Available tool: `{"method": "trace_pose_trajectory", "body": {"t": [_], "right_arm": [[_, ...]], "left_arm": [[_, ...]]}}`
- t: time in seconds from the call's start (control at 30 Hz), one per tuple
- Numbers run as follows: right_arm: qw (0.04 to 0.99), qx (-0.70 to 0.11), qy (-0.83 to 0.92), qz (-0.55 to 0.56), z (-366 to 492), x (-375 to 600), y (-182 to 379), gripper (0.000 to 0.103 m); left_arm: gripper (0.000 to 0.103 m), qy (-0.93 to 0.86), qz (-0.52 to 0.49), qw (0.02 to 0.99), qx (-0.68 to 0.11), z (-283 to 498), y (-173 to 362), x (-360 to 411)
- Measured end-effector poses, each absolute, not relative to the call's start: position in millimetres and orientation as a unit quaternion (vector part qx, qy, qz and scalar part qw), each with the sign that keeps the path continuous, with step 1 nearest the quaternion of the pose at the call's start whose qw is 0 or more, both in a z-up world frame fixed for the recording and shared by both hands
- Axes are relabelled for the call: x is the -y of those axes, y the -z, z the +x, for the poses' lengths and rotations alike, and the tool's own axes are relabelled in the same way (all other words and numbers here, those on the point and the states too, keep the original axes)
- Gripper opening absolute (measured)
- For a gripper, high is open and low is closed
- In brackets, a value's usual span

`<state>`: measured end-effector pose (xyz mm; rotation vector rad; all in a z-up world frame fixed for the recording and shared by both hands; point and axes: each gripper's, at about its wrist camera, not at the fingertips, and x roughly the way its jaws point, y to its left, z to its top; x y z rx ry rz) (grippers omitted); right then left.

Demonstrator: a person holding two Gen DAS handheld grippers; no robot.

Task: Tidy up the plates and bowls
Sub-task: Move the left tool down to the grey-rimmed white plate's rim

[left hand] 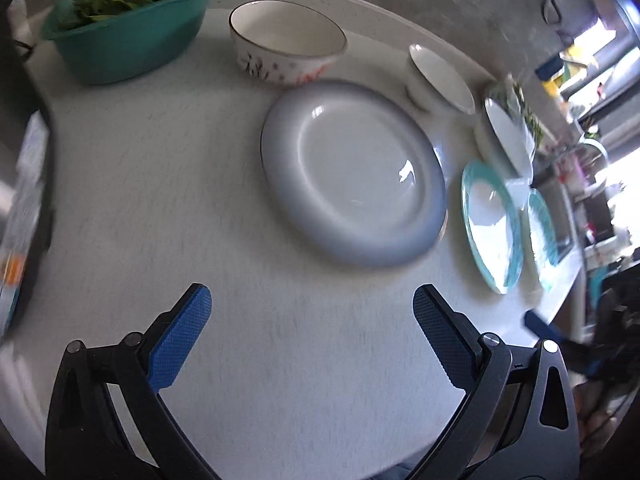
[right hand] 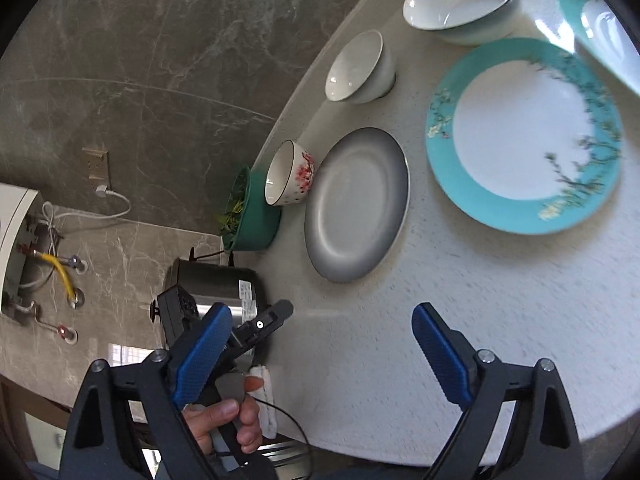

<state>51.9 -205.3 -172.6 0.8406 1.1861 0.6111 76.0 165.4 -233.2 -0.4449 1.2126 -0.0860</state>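
Two empty grippers hover wide open over the white surface (left hand: pixel 168 184), the left gripper (left hand: pixel 312 312) nearer the grey plate (left hand: pixel 354 172) lying flat just ahead and slightly right, the right gripper (right hand: pixel 322 332) farther back.

From the left wrist we look low and forward across the table (left hand: pixel 168 184) toward the grey plate (left hand: pixel 354 172). From the right wrist we look down from higher, sideways. Both views share the grey plate (right hand: pixel 356 204) and the floral bowl (left hand: pixel 286 42).

Glossy ceramic grey plate (left hand: pixel 354 172), matt speckled table (left hand: pixel 160 184)
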Motion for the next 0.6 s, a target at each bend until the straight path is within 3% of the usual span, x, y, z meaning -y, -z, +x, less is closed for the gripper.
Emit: {"method": "trace_pose_trajectory", "body": {"t": [0.17,0.33,0.4,0.6], "right_arm": [[0.699,-0.553,-0.257,0.375,90,185,189,0.073],[0.687,-0.56,-0.232,0.401,104,180,206,0.072],[0.683,-0.562,-0.221,0.411,107,180,214,0.071],[0.675,-0.571,-0.196,0.424,128,179,242,0.07]], "left_arm": [[0.098,0.045,-0.185,0.795,-0.576,138,251,-188],[0.091,0.087,-0.184,0.783,-0.588,178,268,-203],[0.079,0.107,-0.199,0.769,-0.598,192,280,-208],[0.072,0.126,-0.197,0.764,-0.601,220,288,-210]]}}
